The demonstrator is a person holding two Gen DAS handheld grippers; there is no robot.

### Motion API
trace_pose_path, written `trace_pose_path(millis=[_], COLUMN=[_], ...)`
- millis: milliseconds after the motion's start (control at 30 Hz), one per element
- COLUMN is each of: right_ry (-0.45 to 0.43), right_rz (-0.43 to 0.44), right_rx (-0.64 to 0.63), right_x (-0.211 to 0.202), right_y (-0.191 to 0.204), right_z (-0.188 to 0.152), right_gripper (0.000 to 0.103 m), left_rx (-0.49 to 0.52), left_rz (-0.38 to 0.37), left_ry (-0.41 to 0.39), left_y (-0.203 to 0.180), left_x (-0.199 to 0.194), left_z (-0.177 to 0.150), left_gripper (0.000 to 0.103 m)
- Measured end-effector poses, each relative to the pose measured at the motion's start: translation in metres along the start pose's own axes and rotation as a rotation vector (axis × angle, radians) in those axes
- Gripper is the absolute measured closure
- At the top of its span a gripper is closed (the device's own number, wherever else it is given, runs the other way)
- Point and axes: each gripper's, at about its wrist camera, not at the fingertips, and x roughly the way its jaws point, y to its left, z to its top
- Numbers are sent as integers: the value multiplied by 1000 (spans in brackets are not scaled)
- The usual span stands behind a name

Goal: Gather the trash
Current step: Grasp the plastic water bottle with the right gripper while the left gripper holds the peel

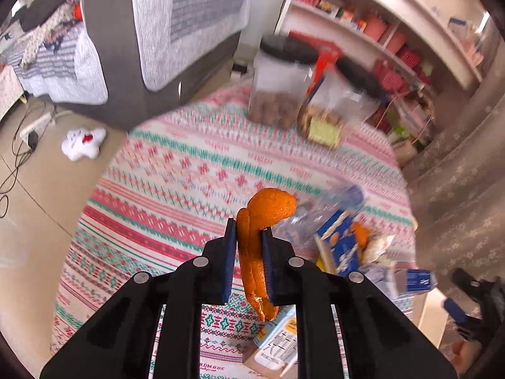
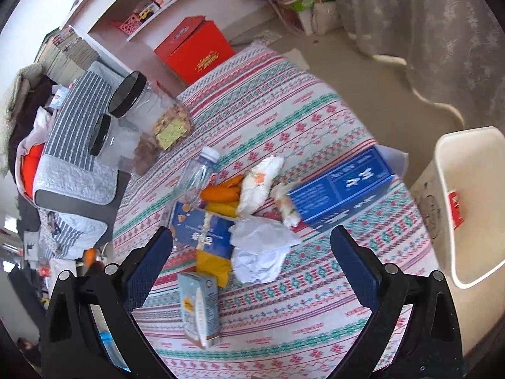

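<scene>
Left wrist view
Left gripper (image 1: 249, 237): jaws closed on the peel, pads pressing its two sides.
Peel (image 1: 262, 221): orange, held upright between the pads, curled top above the fingertips, torn lower end hanging below them, lifted off the cloth.
Cloth (image 1: 176, 189): patterned in pink, red and teal, covering the table.
Trash pile (image 1: 341, 246): right of the gripper on the cloth; blurred wrappers, a blue packet, a clear bottle.
Carton (image 1: 277, 344): lies under the gripper, near the bottom edge.
Jars (image 1: 274, 88): two clear ones with dark lids at the cloth's far side, blurred.

Right wrist view
Right gripper (image 2: 252, 240): jaws wide apart, nothing between the pads, over the pile.
Paper (image 2: 262, 249): white, crumpled, between the fingers' tips.
Blue box (image 2: 344, 189): lies on the cloth right of the pile.
Bottle (image 2: 199, 173): clear, empty, lying at the pile's far side.
Carton (image 2: 199, 306): pale blue, lying nearest the camera.
Bin (image 2: 454, 195): white, beside the table at right, with a red item inside.
</scene>
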Motion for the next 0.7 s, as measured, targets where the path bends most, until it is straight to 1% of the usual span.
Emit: trace_pose_path(millis=[33, 100, 167, 200, 300, 400, 500, 533, 600, 633, 667, 700], right_ry=[26, 69, 114, 129, 159, 191, 214, 225, 219, 210, 201, 194], right_rz=[11, 3, -21, -42, -91, -109, -128, -138, -161, -172, -174, -157], right_rx=[2, 1, -20, -30, -37, -15, -2, -4, -16, -25, -32, -37], right_x=[10, 35, 63, 75, 111, 140, 162, 169, 177, 180, 182, 183], right_y=[12, 39, 64, 73, 90, 94, 95, 97, 100, 103, 105, 108], right_z=[7, 20, 28, 32, 37, 41, 43, 42, 39, 39, 39, 39], right_gripper=[7, 7, 9, 12, 15, 16, 16, 16, 15, 17, 22, 33], left_rx=[-11, -24, -10, 2, 30, 22, 4, 3, 3, 1, -2, -6], left_rz=[-34, -81, -103, -107, -106, -81, -69, -60, -46, -39, -34, -29], left_ry=[-57, -167, -242, -261, -255, -203, -154, -148, -141, -139, -138, -137], left_y=[1, 2, 1, 0, 3, 15, 28, 32, 36, 39, 41, 43], left_x=[-27, -75, -104, -111, -111, -97, -84, -81, -78, -77, -76, -76], left_z=[5, 12, 11, 11, 12, 11, 5, 3, 1, 1, 0, 0], left_gripper=[87, 87, 87, 87, 87, 87, 87, 87, 87, 87, 87, 87])
